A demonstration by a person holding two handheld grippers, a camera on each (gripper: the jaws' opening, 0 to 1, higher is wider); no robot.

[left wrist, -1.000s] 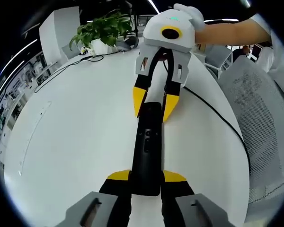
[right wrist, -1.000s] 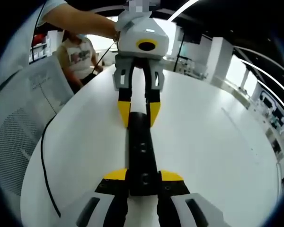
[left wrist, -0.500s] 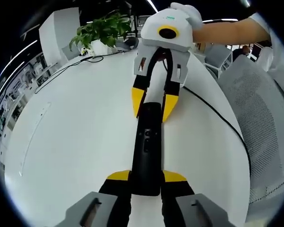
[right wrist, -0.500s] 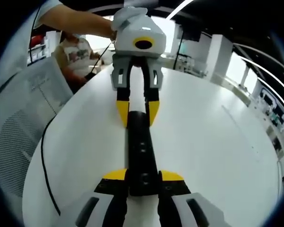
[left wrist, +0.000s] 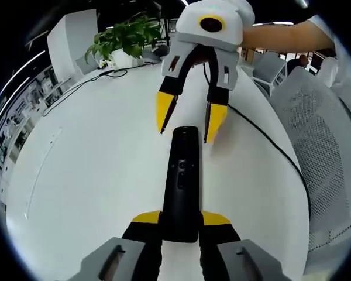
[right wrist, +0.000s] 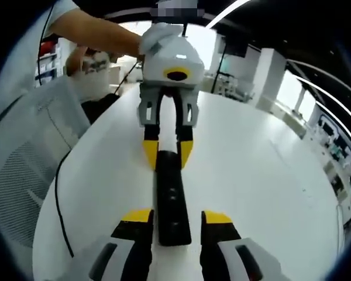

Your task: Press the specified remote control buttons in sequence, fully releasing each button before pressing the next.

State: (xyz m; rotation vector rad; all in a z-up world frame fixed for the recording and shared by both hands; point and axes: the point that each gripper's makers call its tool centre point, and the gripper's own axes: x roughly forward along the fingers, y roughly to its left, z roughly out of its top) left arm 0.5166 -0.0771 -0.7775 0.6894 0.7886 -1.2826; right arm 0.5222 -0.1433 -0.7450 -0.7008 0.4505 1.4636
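Tabletop (left wrist: 93, 175) spreads white around both our claws, a black cable (left wrist: 269, 146) trailing beside the right gripper (left wrist: 187, 120), which hangs wide above the far end of the remote control (left wrist: 182, 181). Our left gripper (left wrist: 181, 219) clamps its near end. A hard press could tip it.

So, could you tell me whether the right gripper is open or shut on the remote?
Open: the right gripper has its yellow tips spread, clear of the black remote.
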